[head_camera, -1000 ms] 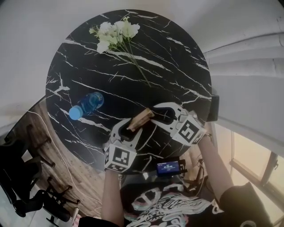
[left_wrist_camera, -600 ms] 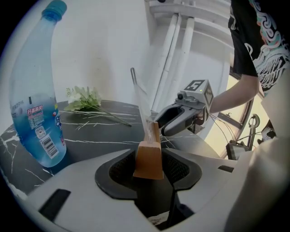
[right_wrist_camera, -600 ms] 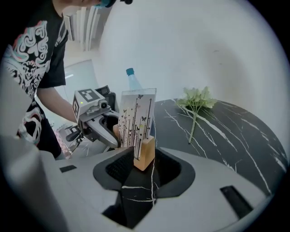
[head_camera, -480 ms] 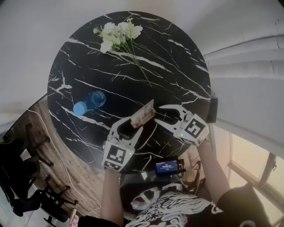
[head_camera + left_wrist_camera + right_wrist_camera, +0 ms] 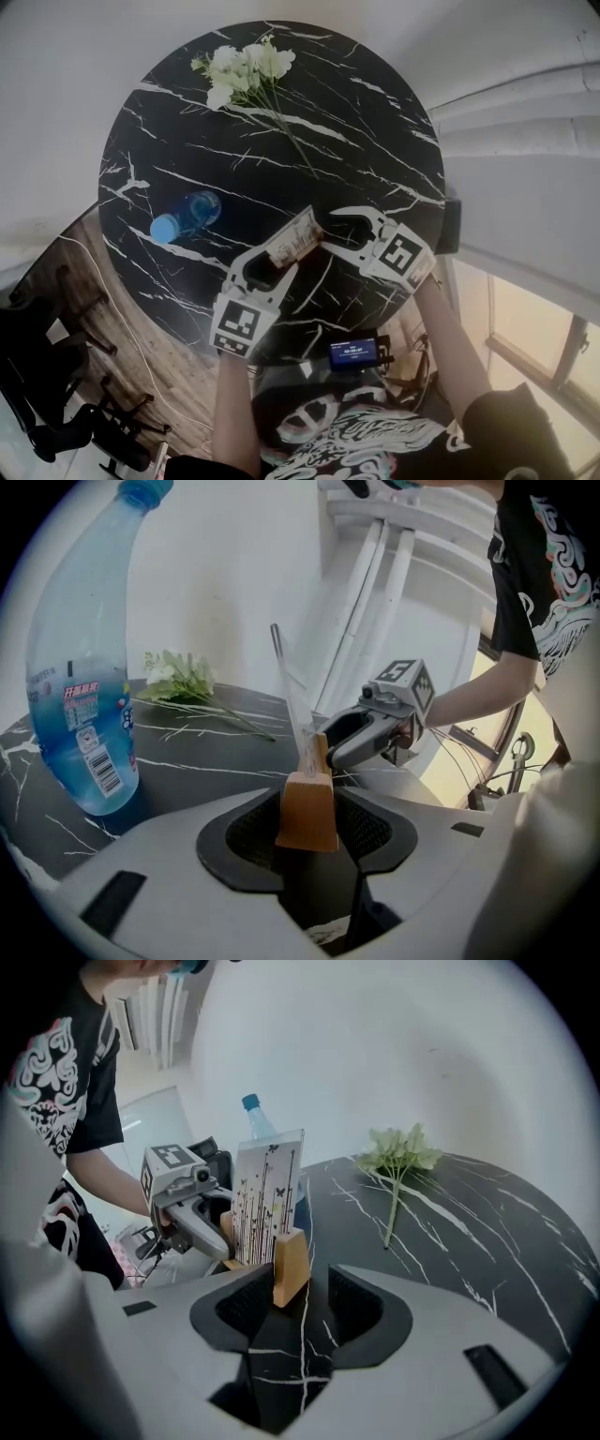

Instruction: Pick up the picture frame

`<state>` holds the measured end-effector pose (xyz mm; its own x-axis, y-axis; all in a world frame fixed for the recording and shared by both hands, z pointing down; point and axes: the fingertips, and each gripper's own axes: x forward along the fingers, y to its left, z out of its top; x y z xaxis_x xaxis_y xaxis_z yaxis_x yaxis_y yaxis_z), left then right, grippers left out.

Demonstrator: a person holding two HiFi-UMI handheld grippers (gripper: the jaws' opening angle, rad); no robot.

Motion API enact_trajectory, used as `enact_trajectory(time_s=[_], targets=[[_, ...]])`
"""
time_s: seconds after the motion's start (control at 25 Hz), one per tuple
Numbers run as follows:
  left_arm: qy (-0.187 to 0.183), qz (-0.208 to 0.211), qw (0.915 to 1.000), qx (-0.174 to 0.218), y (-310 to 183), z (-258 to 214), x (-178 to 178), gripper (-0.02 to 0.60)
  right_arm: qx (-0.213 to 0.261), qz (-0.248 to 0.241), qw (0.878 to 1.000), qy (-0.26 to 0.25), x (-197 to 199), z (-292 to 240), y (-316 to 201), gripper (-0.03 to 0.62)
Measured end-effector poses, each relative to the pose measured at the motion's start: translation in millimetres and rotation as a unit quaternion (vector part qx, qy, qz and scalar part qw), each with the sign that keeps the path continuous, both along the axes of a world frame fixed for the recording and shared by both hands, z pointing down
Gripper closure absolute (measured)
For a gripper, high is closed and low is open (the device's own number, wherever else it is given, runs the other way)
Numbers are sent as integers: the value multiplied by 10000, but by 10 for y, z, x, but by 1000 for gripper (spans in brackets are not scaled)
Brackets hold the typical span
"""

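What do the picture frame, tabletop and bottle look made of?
Small picture frame: tan matte wood feet; clear glossy panel, acrylic or glass.
Round black tabletop: polished marble or marble-look, going by the white veins.
Blue bottle: transparent, probably plastic, with a printed label.

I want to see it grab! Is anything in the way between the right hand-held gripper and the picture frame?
Nothing visible. The right hand-held gripper faces the picture frame directly over bare table; the bottle and flowers sit farther off.
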<state>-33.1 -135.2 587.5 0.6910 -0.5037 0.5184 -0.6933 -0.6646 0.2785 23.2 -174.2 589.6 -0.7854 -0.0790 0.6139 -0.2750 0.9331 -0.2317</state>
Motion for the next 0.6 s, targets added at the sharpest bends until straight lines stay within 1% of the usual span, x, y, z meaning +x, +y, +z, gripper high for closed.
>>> enact_trajectory(time_s=[0.16, 0.28, 0.36, 0.48, 0.6], targets=[[1, -27, 9999, -121, 13, 36, -9, 394, -112, -133, 9996, -243, -189, -43, 8, 448], [156, -152, 9996, -182, -16, 22, -53, 394, -295, 90, 9976, -623, -264, -57, -10, 450], [137, -116, 9995, -248, -34, 34, -72, 394, -348, 210, 9961, -785, -296, -66, -28, 450], [10, -36, 9993, -361, -25, 74, -73, 394, -421, 272, 9956, -792, -320, -60, -18, 450], [73, -135, 9991, -407, -51, 90, -110, 394, -595, 426, 9942, -793, -367, -61, -68, 450]])
